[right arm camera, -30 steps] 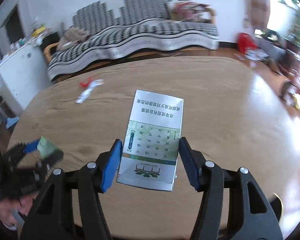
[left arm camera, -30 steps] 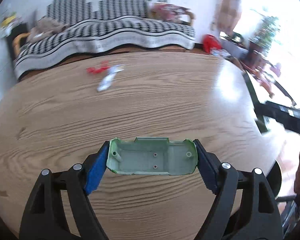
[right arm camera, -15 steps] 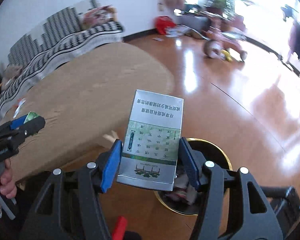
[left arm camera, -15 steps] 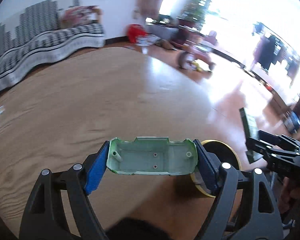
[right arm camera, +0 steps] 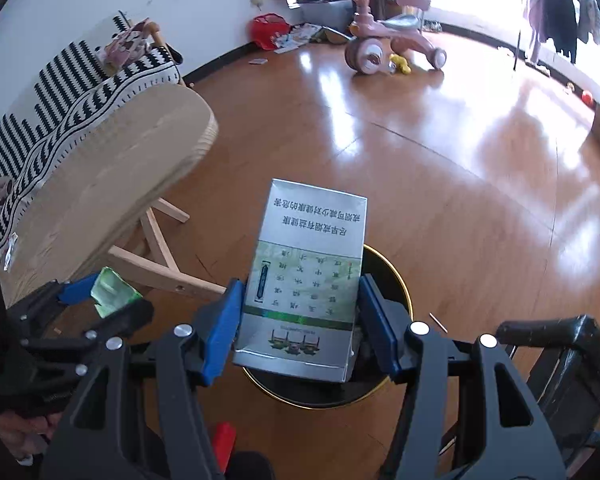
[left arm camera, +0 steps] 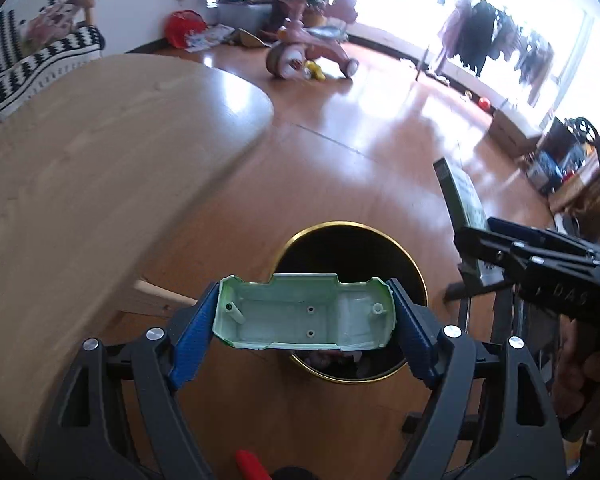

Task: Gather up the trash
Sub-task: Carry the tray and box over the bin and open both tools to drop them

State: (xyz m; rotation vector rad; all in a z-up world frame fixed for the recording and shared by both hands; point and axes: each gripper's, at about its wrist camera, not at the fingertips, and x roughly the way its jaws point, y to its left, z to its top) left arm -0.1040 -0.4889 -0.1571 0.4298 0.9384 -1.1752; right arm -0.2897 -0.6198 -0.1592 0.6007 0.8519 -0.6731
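My left gripper (left arm camera: 304,316) is shut on a pale green plastic toy-car shell (left arm camera: 304,314) and holds it above the near rim of a black bin with a gold rim (left arm camera: 380,232) on the floor. My right gripper (right arm camera: 300,320) is shut on a silver and green printed box (right arm camera: 308,276) and holds it over the same bin (right arm camera: 396,280). The right gripper with its box shows at the right of the left wrist view (left arm camera: 464,204). The left gripper with the green shell shows at the left of the right wrist view (right arm camera: 110,290).
The wooden oval table (left arm camera: 80,168) stands to the left on light wooden legs (right arm camera: 156,248). A striped sofa (right arm camera: 72,80) is behind it. A pink tricycle (right arm camera: 384,40) and a red bag (right arm camera: 266,28) stand on the glossy wooden floor beyond. Some trash lies inside the bin.
Both grippers have swung from above the table to the right and down, and now hold their items over the bin on the floor. Both stay shut on the same items.
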